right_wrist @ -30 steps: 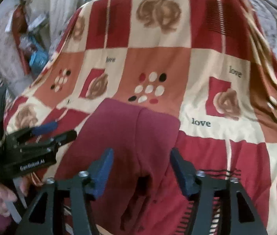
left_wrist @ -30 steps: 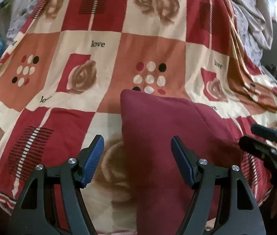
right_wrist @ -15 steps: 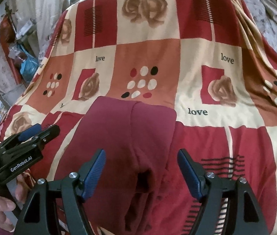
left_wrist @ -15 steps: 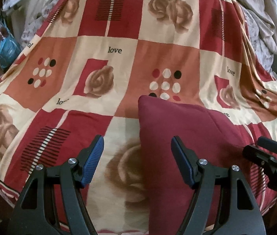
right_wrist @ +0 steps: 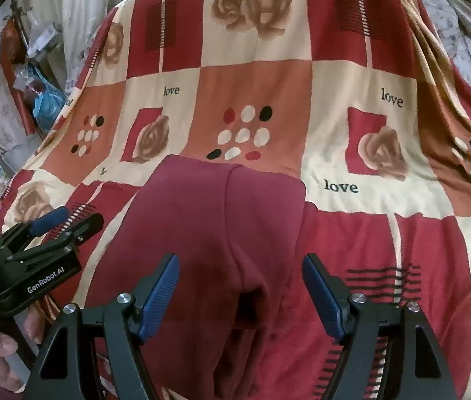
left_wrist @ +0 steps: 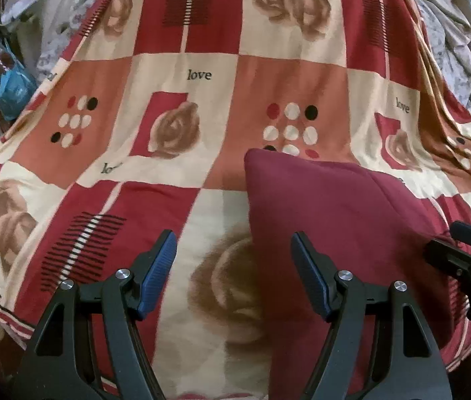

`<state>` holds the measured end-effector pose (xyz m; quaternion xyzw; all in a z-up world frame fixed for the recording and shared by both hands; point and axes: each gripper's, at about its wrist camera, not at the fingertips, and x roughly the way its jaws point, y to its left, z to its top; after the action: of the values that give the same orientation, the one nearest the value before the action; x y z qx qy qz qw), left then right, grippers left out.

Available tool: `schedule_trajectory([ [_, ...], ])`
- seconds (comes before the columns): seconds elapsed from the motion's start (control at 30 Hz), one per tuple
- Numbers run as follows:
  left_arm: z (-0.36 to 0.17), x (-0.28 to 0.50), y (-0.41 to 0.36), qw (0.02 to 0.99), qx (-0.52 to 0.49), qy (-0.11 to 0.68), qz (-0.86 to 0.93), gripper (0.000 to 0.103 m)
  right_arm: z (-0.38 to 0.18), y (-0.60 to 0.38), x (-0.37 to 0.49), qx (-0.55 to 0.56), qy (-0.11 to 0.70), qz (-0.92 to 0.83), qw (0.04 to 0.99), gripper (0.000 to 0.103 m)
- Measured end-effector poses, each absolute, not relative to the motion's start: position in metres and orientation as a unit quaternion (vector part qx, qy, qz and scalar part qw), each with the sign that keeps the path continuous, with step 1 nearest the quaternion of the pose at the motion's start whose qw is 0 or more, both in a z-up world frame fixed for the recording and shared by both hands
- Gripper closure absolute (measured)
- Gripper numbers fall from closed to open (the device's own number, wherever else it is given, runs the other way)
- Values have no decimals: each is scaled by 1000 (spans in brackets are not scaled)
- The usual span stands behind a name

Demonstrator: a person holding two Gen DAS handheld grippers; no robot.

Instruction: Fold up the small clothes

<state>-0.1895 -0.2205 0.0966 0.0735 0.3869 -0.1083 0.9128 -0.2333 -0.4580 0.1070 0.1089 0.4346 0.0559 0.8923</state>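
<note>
A dark red small garment (left_wrist: 329, 226) lies folded lengthwise on the patterned bedspread (left_wrist: 202, 106); it also shows in the right wrist view (right_wrist: 208, 233), with a seam down its middle and a small dark pocket of fabric near its near end. My left gripper (left_wrist: 233, 266) is open and empty, hovering above the garment's left edge. My right gripper (right_wrist: 240, 286) is open and empty, hovering over the garment's near part. Each gripper shows in the other's view: the right one (left_wrist: 465, 250) at the garment's right side, the left one (right_wrist: 58, 223) at its left.
The bedspread (right_wrist: 352, 76) covers the whole bed, in red, cream and orange squares with roses and "love" print. Grey-white bedding (left_wrist: 449, 16) is piled at the far right. A blue bag (left_wrist: 12, 86) and clutter stand past the bed's left side.
Both grippers have drawn back and shifted slightly left from the garment; the right gripper's jaws have opened wider. The garment has not moved.
</note>
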Motion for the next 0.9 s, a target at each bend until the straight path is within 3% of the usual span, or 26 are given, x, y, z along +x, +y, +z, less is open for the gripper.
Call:
schedule_trajectory([
  [0.9,87,-185,-221,914,84,381,-109,32,96,-450,-225,107,450,54,885,29],
])
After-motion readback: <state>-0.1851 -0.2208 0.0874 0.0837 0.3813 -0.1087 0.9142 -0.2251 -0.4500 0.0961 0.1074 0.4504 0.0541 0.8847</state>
